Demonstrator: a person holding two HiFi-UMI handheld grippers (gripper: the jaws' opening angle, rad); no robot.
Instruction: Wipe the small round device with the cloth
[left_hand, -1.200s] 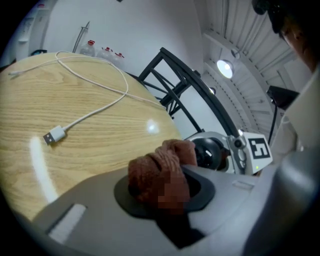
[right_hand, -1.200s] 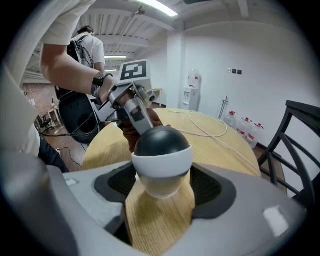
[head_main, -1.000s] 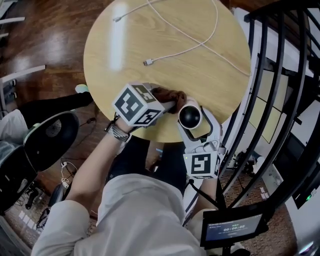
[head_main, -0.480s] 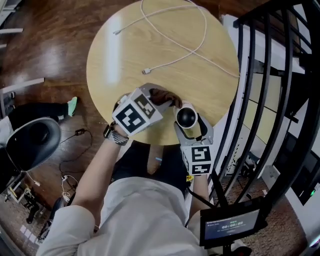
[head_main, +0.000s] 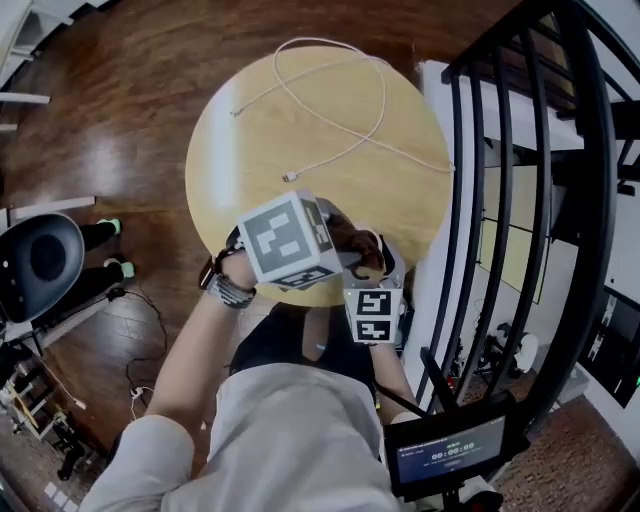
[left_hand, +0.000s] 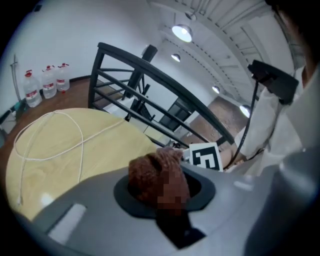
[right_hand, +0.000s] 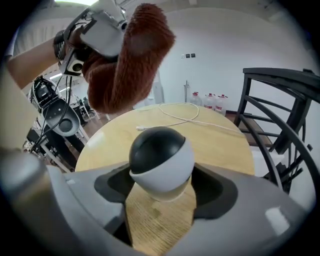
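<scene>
The small round device (right_hand: 161, 156), black on top and white below, sits between the jaws of my right gripper (right_hand: 162, 189), which is shut on it above the near edge of the round wooden table (right_hand: 220, 140). In the head view the right gripper (head_main: 378, 268) shows just beyond its marker cube, and the device itself is hidden under the cloth. My left gripper (left_hand: 160, 186) is shut on a bunched brown fuzzy cloth (left_hand: 156, 175). The cloth (right_hand: 126, 65) hangs just above and left of the device, apart from it. The cloth (head_main: 355, 240) lies right of the left gripper's cube.
A white charging cable (head_main: 345, 105) loops across the far half of the table (head_main: 260, 130). A black metal railing (head_main: 505, 170) stands close on the right. A black chair (head_main: 40, 260) is on the left. A small screen (head_main: 445, 455) sits near my right side.
My left gripper has risen with the cloth and swung right over the device, which now no longer shows in the head view. The right gripper, still holding the device, has rolled slightly.
</scene>
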